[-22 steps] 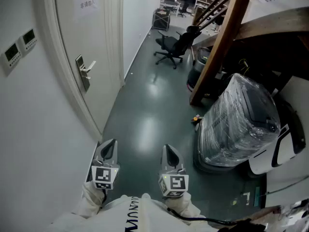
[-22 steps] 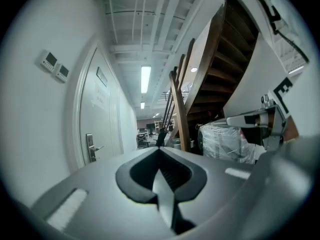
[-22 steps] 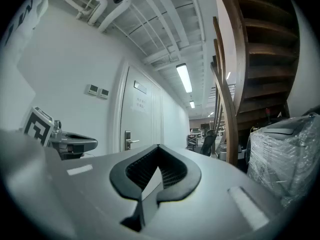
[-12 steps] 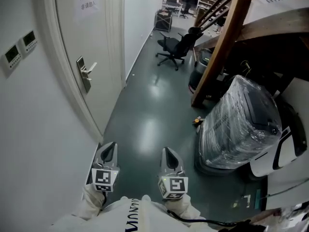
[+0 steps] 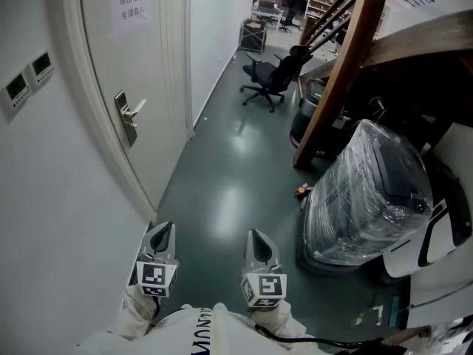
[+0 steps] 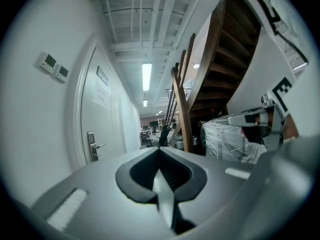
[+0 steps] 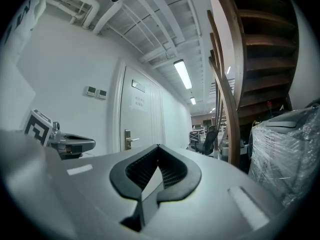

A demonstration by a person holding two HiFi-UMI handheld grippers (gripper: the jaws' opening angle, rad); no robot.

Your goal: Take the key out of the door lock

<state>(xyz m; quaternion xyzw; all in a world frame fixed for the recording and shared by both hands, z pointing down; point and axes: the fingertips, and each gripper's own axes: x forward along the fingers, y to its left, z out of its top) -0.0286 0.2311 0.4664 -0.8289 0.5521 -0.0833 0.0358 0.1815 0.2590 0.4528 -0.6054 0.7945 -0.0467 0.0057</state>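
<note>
A white door (image 5: 137, 58) stands at the left of the corridor with a metal lock plate and lever handle (image 5: 126, 115). The same handle shows small in the left gripper view (image 6: 93, 146) and in the right gripper view (image 7: 129, 140). No key can be made out at this distance. Both grippers are held low near my body, well short of the door. My left gripper (image 5: 163, 231) is shut and holds nothing. My right gripper (image 5: 256, 237) is shut and empty too, jaw tips together.
Two wall control panels (image 5: 28, 76) sit left of the door and a paper notice (image 5: 127, 5) hangs on it. A plastic-wrapped machine (image 5: 366, 194) and wooden stair beams (image 5: 336, 72) fill the right side. A black office chair (image 5: 272, 75) stands down the dark green corridor floor (image 5: 222, 183).
The view has advanced slightly along the corridor and shifted right. Both grippers sit a little lower in the head view, still shut.
</note>
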